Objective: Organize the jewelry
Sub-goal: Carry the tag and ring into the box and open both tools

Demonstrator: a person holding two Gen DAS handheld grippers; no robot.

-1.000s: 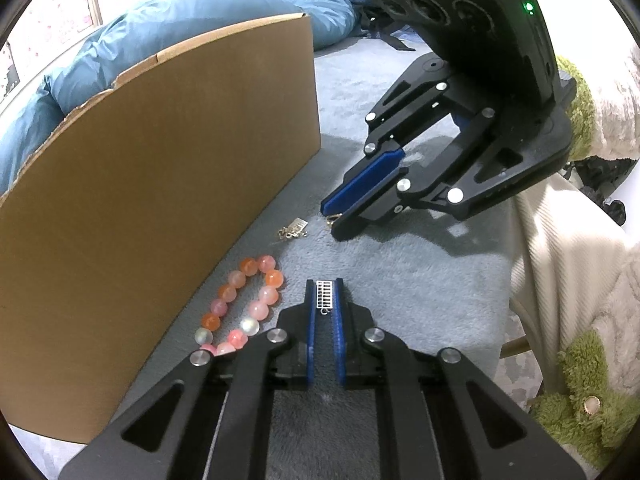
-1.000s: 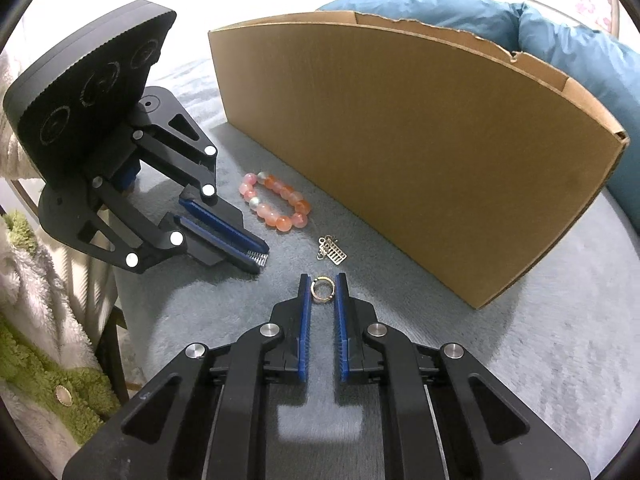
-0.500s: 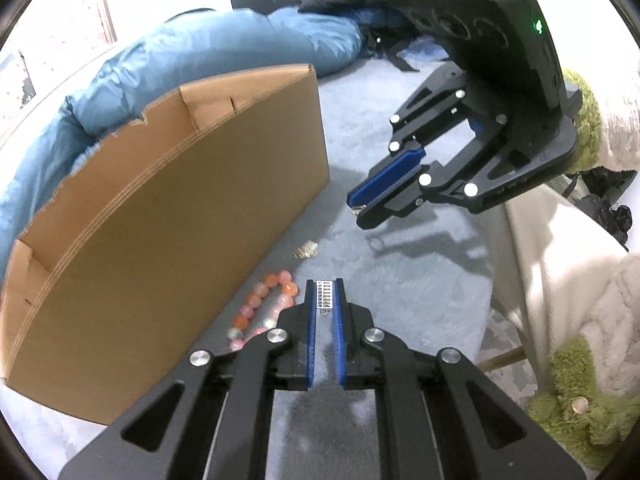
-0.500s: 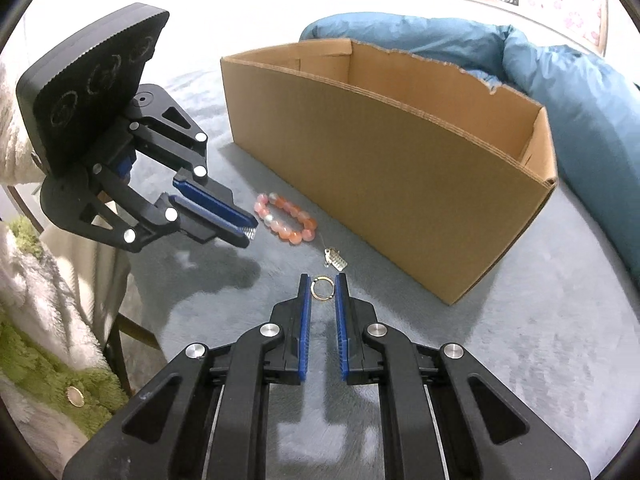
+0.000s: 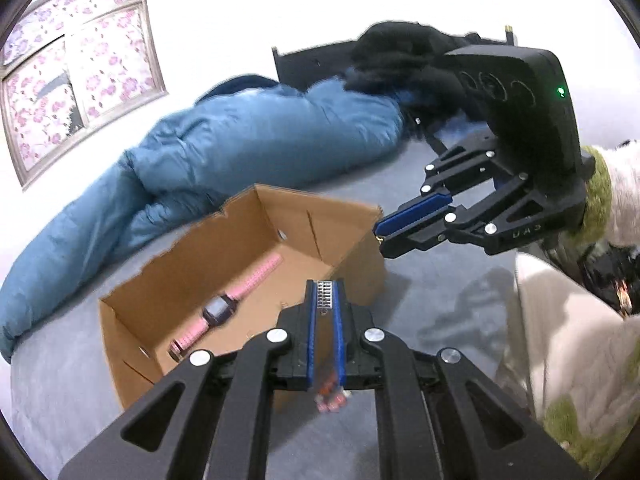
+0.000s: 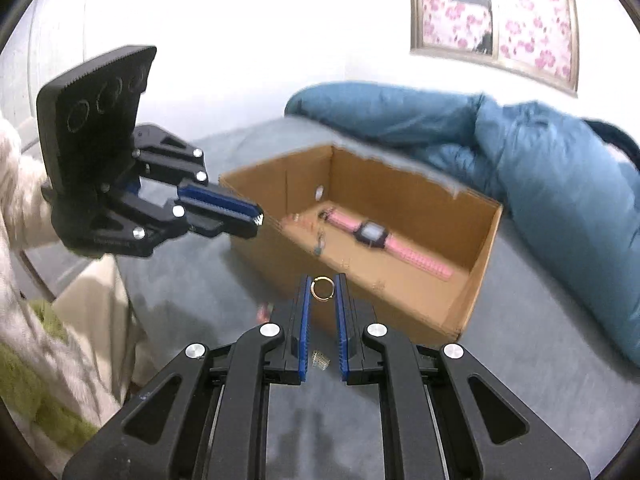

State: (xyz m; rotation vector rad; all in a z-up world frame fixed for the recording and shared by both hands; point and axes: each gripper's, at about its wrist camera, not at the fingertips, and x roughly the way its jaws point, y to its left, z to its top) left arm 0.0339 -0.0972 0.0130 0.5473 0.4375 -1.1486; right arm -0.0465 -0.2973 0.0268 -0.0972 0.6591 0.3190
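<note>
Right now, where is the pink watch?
In both wrist views the pink watch lies flat on the floor of the open cardboard box, beyond both grippers.

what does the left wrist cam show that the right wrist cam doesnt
Only the left wrist view: the silver ladder-shaped charm seen face-on between the left gripper fingers, pink beads on the grey surface below, and a pile of dark clothing.

Only the right wrist view: the gold ring seen face-on in the right gripper, and a small silver piece lying below it.

Both: the cardboard box holding the pink watch, the blue duvet, and the window.
</note>
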